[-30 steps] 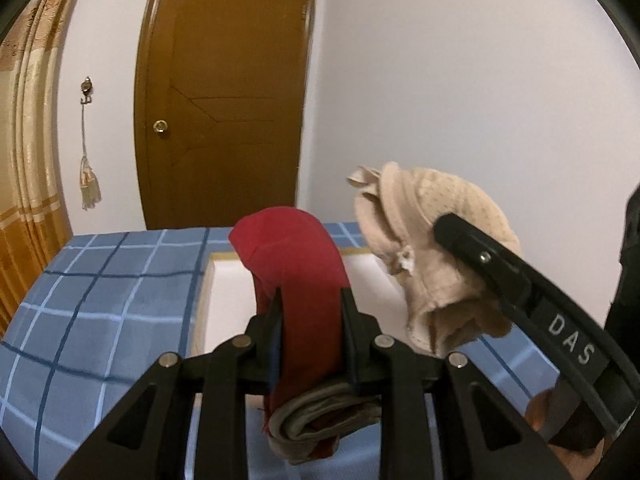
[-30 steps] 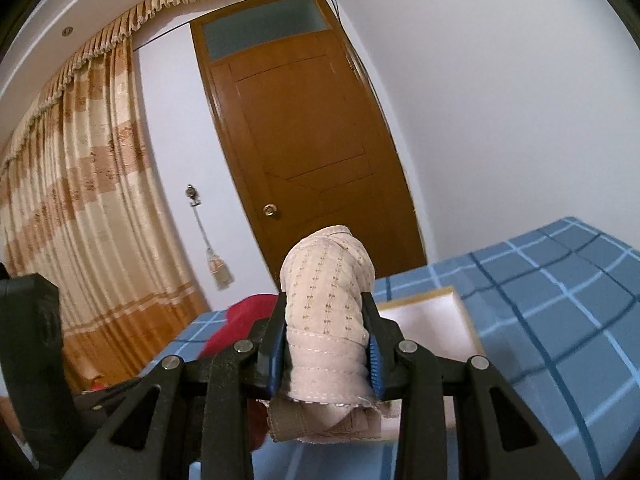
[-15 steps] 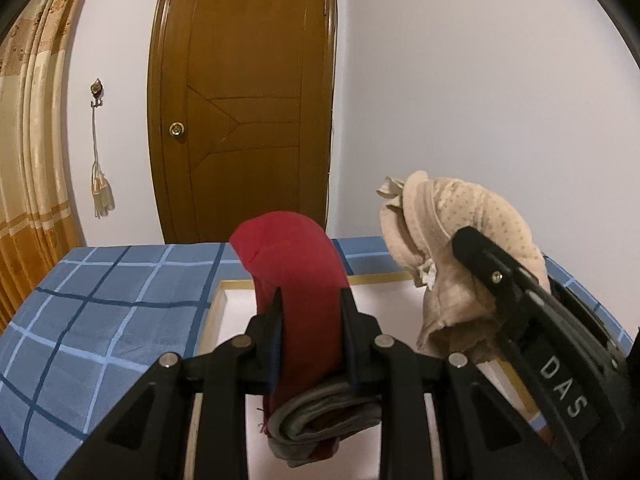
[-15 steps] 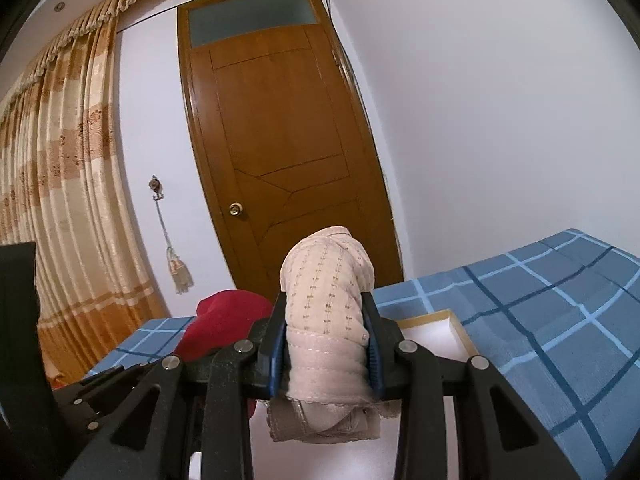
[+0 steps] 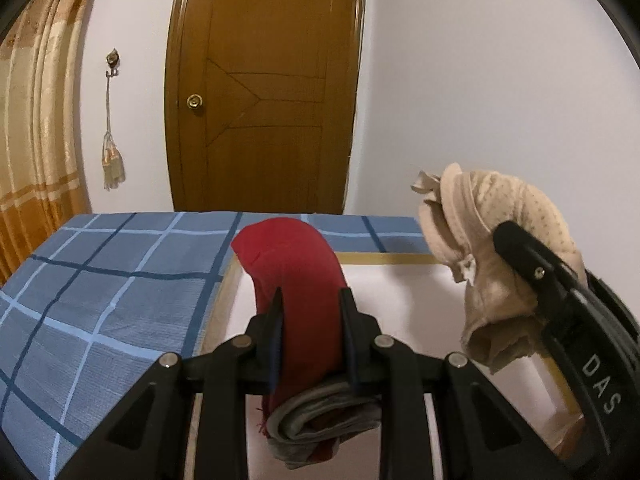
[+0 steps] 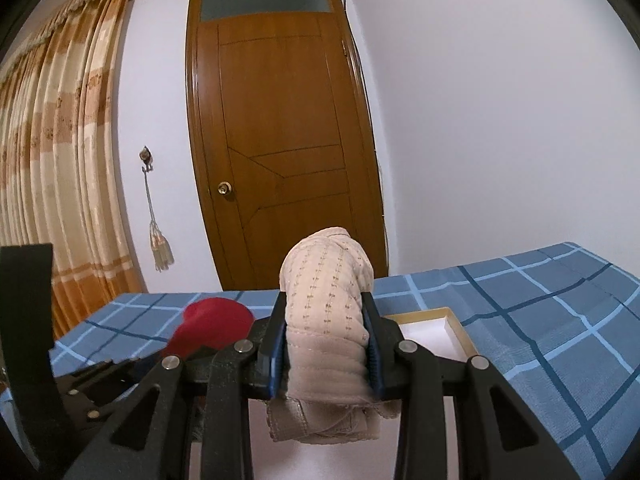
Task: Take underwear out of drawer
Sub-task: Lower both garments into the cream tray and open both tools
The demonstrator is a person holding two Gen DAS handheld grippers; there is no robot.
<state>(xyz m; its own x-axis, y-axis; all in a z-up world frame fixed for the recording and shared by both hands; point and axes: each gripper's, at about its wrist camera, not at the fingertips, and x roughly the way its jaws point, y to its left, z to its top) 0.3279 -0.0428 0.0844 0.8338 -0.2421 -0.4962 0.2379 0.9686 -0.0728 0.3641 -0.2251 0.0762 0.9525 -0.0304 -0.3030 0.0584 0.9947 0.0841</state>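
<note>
At the bottom centre of the left wrist view, the left gripper [image 5: 310, 320] is clamped on a rolled red underwear [image 5: 296, 272] with a grey band. At the right edge of that frame, the right gripper [image 5: 520, 264] holds a beige underwear [image 5: 480, 240]; in its own view the right gripper [image 6: 326, 336] squeezes that beige roll at lower centre. Below both lies a white-lined drawer [image 5: 400, 280] with a tan rim, resting on a blue checked bed [image 5: 100, 280]. A brown door [image 6: 280, 140] fills the upper middle.
</note>
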